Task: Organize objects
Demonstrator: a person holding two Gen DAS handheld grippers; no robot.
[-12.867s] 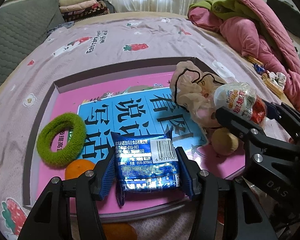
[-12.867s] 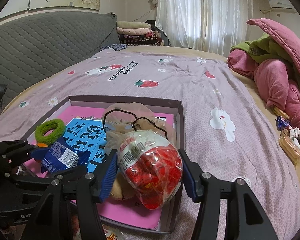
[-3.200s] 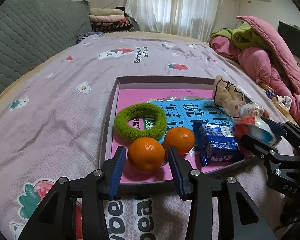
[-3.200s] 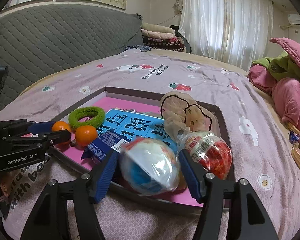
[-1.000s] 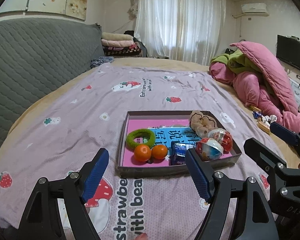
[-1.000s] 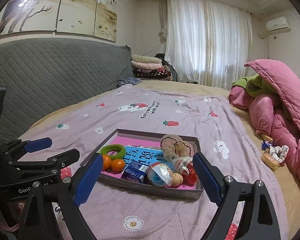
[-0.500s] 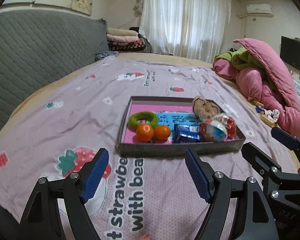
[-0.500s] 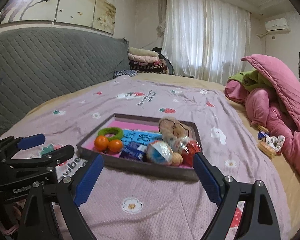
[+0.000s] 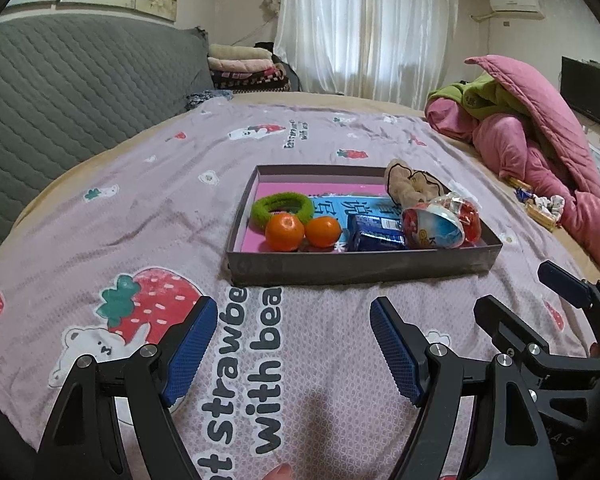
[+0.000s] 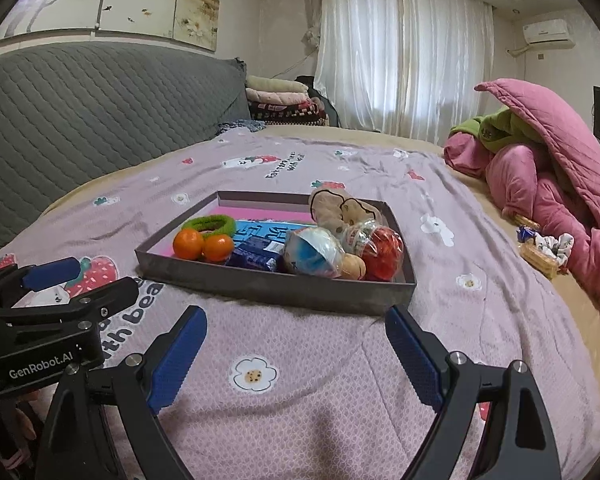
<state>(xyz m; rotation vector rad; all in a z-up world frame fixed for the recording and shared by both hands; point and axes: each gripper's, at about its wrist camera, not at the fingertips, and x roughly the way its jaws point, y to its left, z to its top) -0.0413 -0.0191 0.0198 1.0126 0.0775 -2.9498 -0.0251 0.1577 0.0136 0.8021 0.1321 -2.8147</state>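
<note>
Left gripper [image 9: 290, 344] fingers wide, empty, over bedspread [image 9: 140, 248]. Right gripper [image 10: 296, 354] fingers wide, empty. Tray [image 10: 276, 286] on bed holds oranges [image 9: 285, 232], green hair tie [image 9: 282, 206], blue packet [image 9: 374, 234], toy eggs [image 10: 382, 248], plush [image 10: 336, 208].

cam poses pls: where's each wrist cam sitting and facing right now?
Left wrist: behind the open left gripper, low over the bedspread, facing the tray; right gripper at right edge.
Right wrist: behind the open right gripper, same heading; left gripper at left edge.
Shared: tray, oranges, curtains.
</note>
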